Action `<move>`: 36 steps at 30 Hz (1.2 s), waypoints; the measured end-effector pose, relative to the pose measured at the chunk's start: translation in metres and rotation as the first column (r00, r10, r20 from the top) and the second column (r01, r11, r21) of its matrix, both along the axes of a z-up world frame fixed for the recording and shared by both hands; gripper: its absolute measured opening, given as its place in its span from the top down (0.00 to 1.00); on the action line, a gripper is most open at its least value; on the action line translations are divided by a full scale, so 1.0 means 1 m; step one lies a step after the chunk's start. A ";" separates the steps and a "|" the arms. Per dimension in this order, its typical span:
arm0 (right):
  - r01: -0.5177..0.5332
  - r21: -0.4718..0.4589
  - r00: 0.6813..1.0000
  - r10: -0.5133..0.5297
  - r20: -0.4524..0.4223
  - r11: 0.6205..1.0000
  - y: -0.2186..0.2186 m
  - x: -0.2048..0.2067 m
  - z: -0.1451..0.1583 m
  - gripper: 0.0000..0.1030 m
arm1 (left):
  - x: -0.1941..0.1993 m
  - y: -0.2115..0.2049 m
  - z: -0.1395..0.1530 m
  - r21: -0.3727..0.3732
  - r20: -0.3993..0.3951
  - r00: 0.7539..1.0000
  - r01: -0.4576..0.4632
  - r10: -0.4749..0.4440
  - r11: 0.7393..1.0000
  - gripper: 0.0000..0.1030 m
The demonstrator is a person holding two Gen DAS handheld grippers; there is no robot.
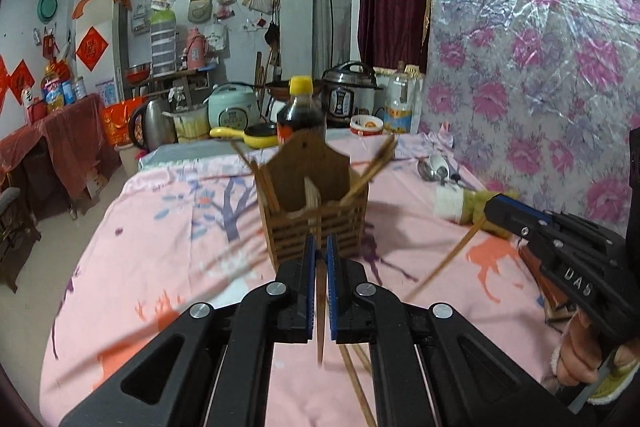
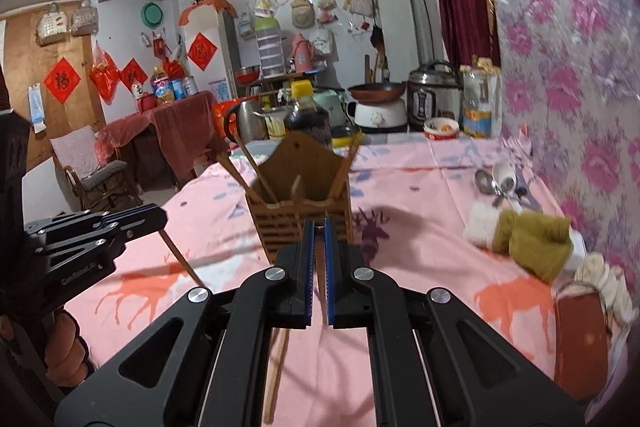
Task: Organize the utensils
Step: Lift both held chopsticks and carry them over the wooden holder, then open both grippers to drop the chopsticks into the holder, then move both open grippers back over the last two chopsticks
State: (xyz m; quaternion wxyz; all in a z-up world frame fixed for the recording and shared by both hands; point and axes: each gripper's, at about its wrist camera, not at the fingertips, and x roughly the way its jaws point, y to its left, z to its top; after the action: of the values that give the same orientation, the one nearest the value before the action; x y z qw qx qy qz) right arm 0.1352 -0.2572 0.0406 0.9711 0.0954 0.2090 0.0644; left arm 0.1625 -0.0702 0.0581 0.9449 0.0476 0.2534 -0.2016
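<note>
Holding a chopstick (image 1: 320, 307) pinched in each gripper, left gripper (image 1: 320, 251) and right gripper (image 2: 319, 235), you faced the wooden holder (image 1: 316, 219), already part-filled; spoons (image 2: 496, 183) beside it remained.

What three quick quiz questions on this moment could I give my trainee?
1. What does the left gripper hold?
2. True or false: the wooden holder already has chopsticks standing in it.
3. The spoons lie: A) in the holder, B) on the pink cloth near the floral wall, C) in the right gripper.

Key: 1. A chopstick, jaws shut on it. 2. True. 3. B.
</note>
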 end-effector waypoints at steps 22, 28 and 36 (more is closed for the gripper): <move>0.096 0.015 0.986 -0.097 0.135 0.995 0.010 0.164 0.065 0.93 | 0.146 -0.015 0.072 -0.163 0.123 0.986 -0.092 0.112 0.982 0.94; 0.131 0.071 0.985 -0.138 0.103 0.989 -0.008 0.140 0.032 0.10 | 0.146 0.004 0.026 -0.167 0.032 0.983 -0.175 0.183 0.970 0.07; 0.191 0.012 0.956 -0.189 0.225 0.982 -0.002 0.073 0.033 0.06 | 0.110 0.032 0.031 -0.162 0.057 0.967 -0.236 0.248 0.958 0.06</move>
State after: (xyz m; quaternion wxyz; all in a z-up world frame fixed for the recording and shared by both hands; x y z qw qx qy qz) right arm 0.2079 -0.2588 0.0736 0.9906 0.1024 0.0881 -0.0196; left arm 0.2728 -0.0381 0.0891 0.9724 -0.0490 0.2044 -0.1013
